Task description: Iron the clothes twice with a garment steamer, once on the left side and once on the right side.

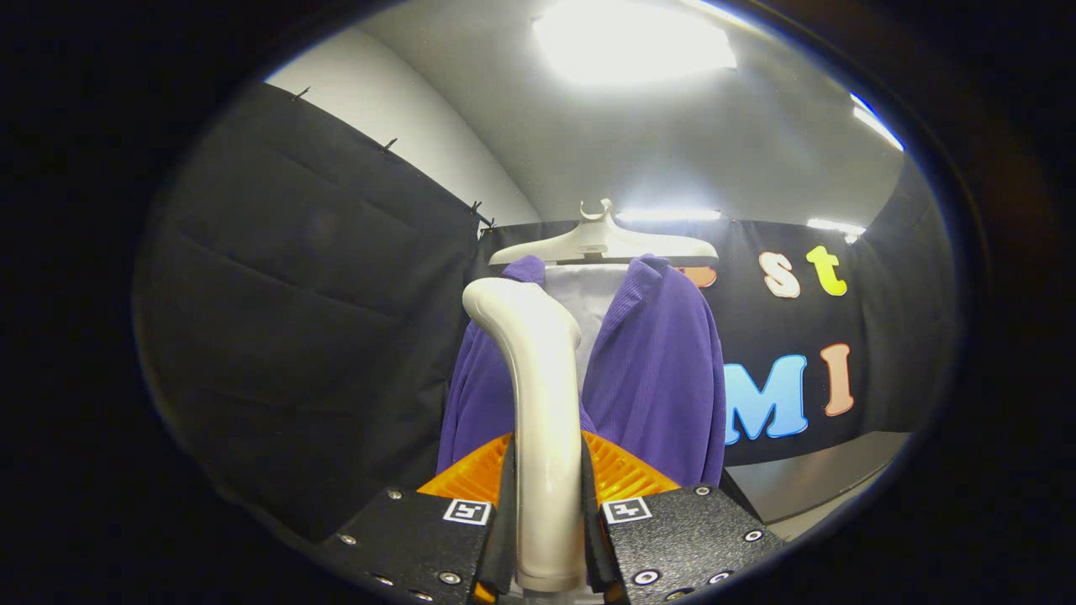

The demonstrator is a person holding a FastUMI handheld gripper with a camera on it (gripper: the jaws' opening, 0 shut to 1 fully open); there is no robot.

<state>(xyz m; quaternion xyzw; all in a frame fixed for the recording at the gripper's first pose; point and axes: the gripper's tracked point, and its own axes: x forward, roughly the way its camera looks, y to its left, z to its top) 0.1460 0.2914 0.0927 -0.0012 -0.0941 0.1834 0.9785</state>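
Note:
A purple garment [664, 370] hangs open-fronted on a pale hanger [603, 242], with a light lining or board [588, 302] showing between its two front panels. My gripper [548, 512] is shut on the cream handle of the garment steamer [542, 403], which rises upright between the fingers. The steamer's curved head sits in front of the garment's left panel, near the collar. Whether the head touches the fabric cannot be told. The garment's lower middle is hidden behind the handle.
Black cloth walls close in on the left, behind the garment and on the right. A grey surface [815, 483] lies low to the right of the garment. Bright ceiling lights [630, 42] shine overhead.

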